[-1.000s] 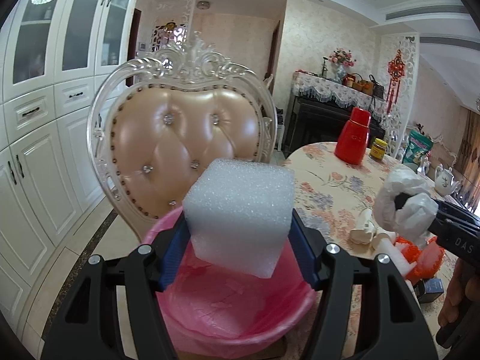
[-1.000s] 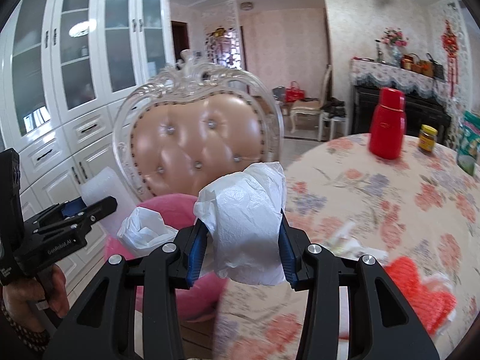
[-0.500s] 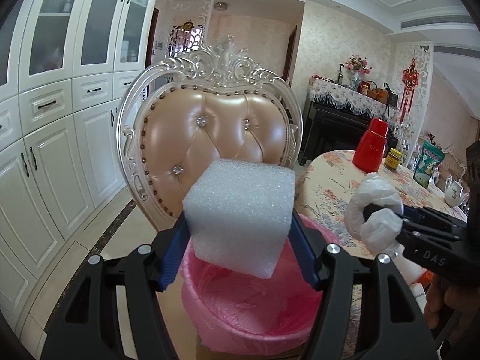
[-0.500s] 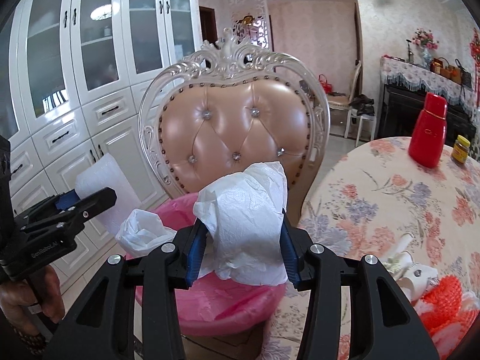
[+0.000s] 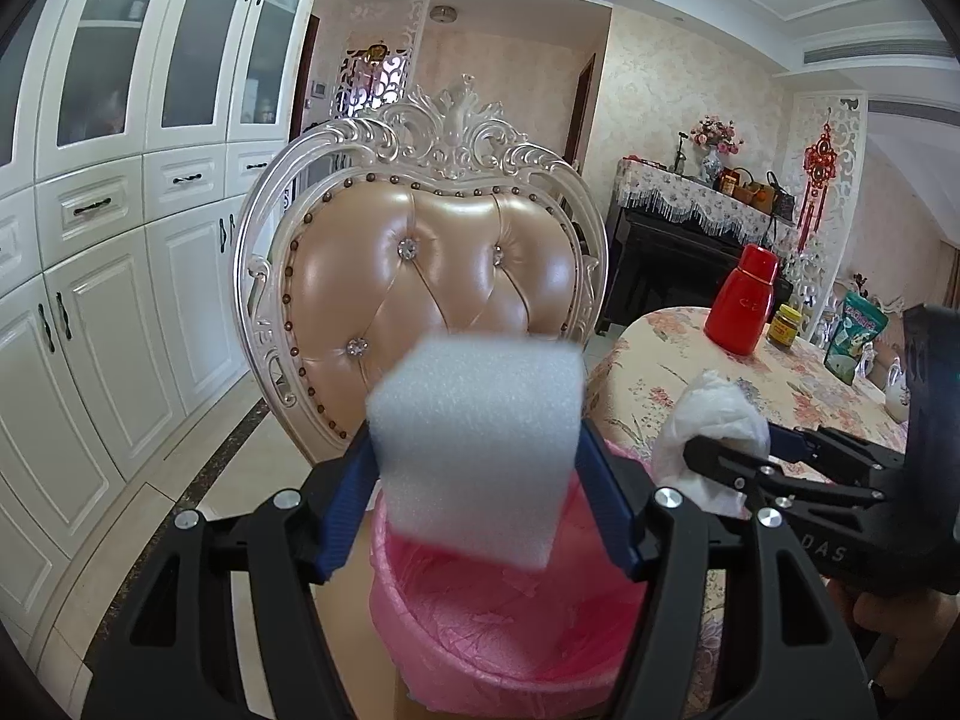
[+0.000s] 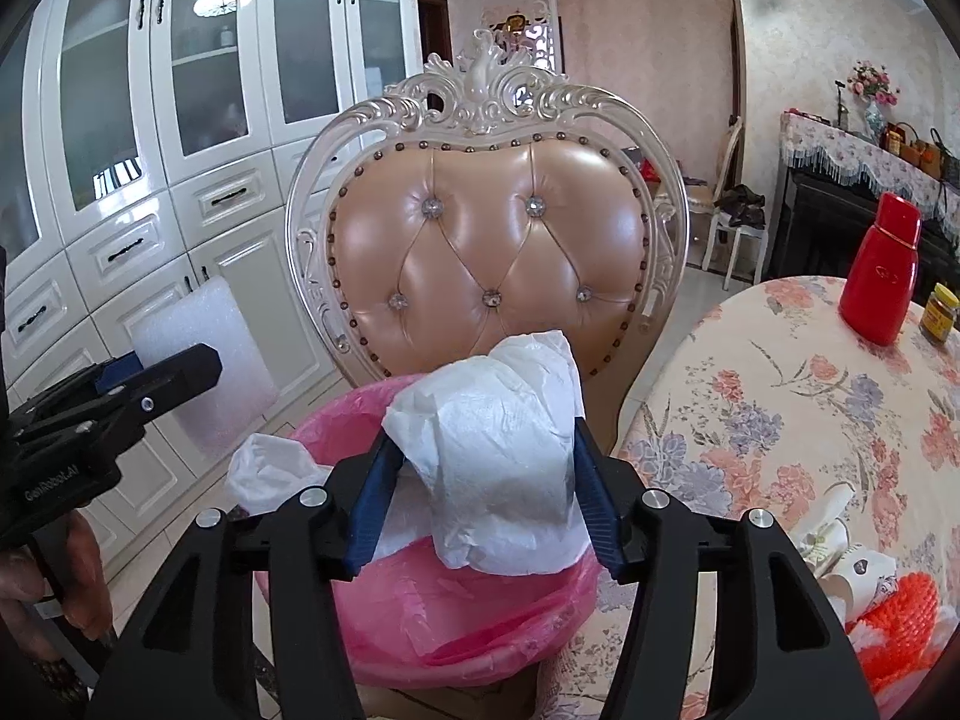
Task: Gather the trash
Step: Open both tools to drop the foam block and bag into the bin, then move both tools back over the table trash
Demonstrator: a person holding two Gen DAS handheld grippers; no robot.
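My left gripper (image 5: 477, 516) is shut on a white foam block (image 5: 474, 450) and holds it above the pink-lined trash bin (image 5: 504, 630). My right gripper (image 6: 486, 510) is shut on crumpled white tissue (image 6: 498, 456) over the same bin (image 6: 456, 612), which stands on the chair seat. In the left wrist view the right gripper (image 5: 708, 462) with its tissue (image 5: 708, 420) is at the right. In the right wrist view the left gripper (image 6: 150, 384) with the foam (image 6: 198, 366) is at the left.
An ornate chair back (image 6: 498, 252) rises behind the bin. A floral-clothed table (image 6: 810, 420) at right holds a red flask (image 6: 879, 276), a jar (image 6: 939, 312), paper scraps (image 6: 840, 546) and an orange net (image 6: 900, 618). White cabinets (image 5: 90, 300) line the left.
Both grippers have swung left from the table toward the chair, bringing the foam and the tissue over the pink bin. Both holds are unchanged.
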